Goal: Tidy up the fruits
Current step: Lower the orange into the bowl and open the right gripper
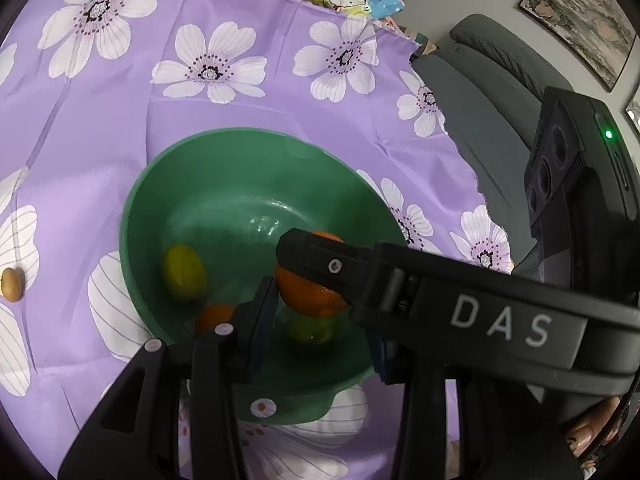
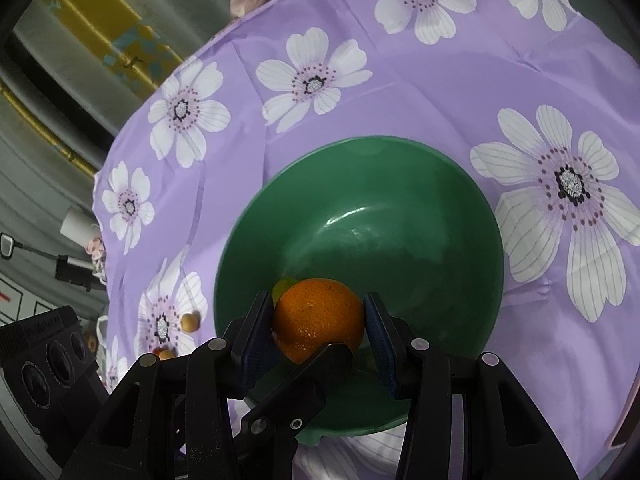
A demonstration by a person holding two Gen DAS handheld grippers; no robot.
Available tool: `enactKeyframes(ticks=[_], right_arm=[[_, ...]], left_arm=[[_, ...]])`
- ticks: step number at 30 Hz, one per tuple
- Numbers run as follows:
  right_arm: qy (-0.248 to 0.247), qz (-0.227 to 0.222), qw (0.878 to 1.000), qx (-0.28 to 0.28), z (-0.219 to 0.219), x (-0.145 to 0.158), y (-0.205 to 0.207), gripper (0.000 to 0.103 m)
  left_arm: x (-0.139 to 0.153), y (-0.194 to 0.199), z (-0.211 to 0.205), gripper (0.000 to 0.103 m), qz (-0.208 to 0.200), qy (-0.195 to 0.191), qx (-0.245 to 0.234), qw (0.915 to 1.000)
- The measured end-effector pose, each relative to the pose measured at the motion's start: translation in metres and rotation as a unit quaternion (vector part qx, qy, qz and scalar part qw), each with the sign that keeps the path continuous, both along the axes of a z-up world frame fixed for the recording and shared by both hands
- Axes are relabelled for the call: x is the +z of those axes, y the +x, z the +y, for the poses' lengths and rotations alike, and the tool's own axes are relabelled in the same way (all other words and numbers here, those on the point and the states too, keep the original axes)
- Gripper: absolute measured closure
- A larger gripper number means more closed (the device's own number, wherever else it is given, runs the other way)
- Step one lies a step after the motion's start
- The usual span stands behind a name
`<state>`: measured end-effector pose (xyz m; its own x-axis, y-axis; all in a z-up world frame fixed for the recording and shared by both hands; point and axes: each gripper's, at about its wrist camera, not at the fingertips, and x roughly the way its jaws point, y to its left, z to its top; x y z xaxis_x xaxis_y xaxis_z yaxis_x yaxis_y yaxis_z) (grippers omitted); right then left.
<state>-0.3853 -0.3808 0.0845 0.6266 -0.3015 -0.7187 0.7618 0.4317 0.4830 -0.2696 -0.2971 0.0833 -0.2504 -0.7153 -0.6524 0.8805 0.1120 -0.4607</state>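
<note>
A green bowl (image 1: 224,184) sits on the purple flowered cloth (image 1: 240,92); it also shows in the right wrist view (image 2: 400,208). My right gripper (image 2: 318,330) is shut on an orange (image 2: 320,320) and holds it over the bowl's near side. In the left wrist view that orange (image 1: 304,292) sits under the right gripper's finger (image 1: 320,264). The bowl holds a yellow-green lemon (image 1: 185,274), a second orange (image 1: 214,316) and a green fruit (image 1: 310,328). My left gripper (image 1: 320,340) is open and empty at the bowl's near rim.
A small tan fruit (image 1: 11,285) lies on the cloth left of the bowl; it also shows in the right wrist view (image 2: 189,322), with another small fruit (image 2: 166,354) near it. A grey chair (image 1: 488,92) stands beyond the table's right edge.
</note>
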Motion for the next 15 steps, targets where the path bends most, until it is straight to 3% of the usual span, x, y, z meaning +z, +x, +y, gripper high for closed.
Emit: enactKeyframes(ticks=[15], right_arm=[[0.012, 0.018, 1.0, -0.002, -0.0038, -0.0054, 0.0034, 0.054]], left_arm=[[-0.0074, 0.0, -0.0029, 0.062, 0.009, 0.009, 0.002, 0.9999]])
